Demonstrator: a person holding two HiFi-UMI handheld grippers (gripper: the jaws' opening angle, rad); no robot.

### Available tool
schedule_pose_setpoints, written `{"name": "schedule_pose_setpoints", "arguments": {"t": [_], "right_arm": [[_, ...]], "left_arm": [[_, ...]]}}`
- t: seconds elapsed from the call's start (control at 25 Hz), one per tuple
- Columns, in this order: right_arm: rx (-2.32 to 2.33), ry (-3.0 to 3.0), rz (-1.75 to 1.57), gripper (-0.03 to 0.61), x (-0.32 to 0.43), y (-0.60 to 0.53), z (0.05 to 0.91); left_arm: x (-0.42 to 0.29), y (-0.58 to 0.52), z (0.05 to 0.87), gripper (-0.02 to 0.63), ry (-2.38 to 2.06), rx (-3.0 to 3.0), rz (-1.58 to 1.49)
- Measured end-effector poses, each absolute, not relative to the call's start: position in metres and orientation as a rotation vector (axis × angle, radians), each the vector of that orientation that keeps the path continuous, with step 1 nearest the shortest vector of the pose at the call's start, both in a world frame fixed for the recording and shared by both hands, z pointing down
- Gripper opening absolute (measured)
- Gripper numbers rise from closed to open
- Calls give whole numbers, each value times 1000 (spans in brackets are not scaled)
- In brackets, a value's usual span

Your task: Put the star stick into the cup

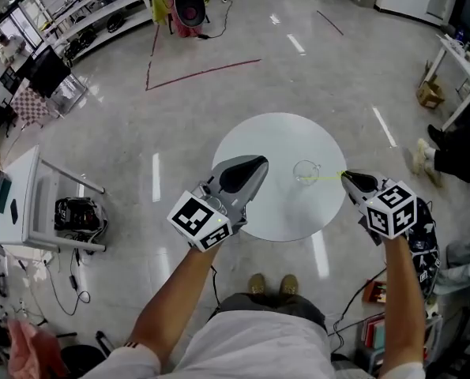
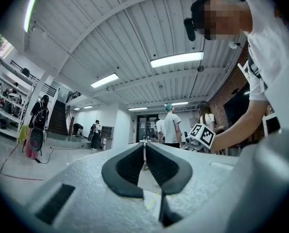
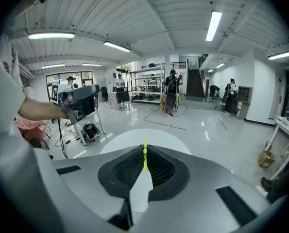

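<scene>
A round white counter (image 1: pixel 282 133) is seen from above on a glossy grey floor (image 1: pixel 219 93), and a small clear glass cup (image 1: pixel 306 171) stands on its right half, well inside the rim. The thin yellow-green star stick (image 1: pixel 329 177) is pinched at one end by the right tongs (image 1: pixel 345 176), which are held at the counter's right edge. From the tips, the stick is pointed leftward toward the cup, just above the counter top. Its free end is seen at the cup's right side; whether it is already over the rim cannot be told.

In the right gripper view, the right tongs (image 3: pixel 145 149) are closed down to a narrow slit. The stick (image 3: pixel 145 160) is clamped upright between the dark ribbed pads (image 3: pixel 127 169), with a short length standing out past the tips over the counter (image 3: pixel 134 137).

The left tongs (image 1: pixel 260 163) are held over the counter's left part, apart from the cup. In the left gripper view, the left tongs (image 2: pixel 144 144) are shown with the tips drawn together and nothing held between them.
</scene>
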State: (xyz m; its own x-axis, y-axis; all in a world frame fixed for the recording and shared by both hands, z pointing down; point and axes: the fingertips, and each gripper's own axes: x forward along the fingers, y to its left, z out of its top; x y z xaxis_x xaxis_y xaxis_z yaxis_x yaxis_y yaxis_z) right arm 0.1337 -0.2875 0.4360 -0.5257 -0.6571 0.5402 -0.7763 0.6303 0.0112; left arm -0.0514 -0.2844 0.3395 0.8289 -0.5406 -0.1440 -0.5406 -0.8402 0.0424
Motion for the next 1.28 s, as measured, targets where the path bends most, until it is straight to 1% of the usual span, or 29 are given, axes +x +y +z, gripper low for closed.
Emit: {"name": "schedule_pose_setpoints", "arguments": {"t": [0.64, 1.28], "right_arm": [[984, -2375, 378, 23, 123, -314, 469], [1015, -2381, 426, 25, 134, -332, 476]], "left_arm": [[-32, -293, 360, 26, 974, -3010, 190], [-27, -296, 375, 26, 1012, -3030, 173]]}}
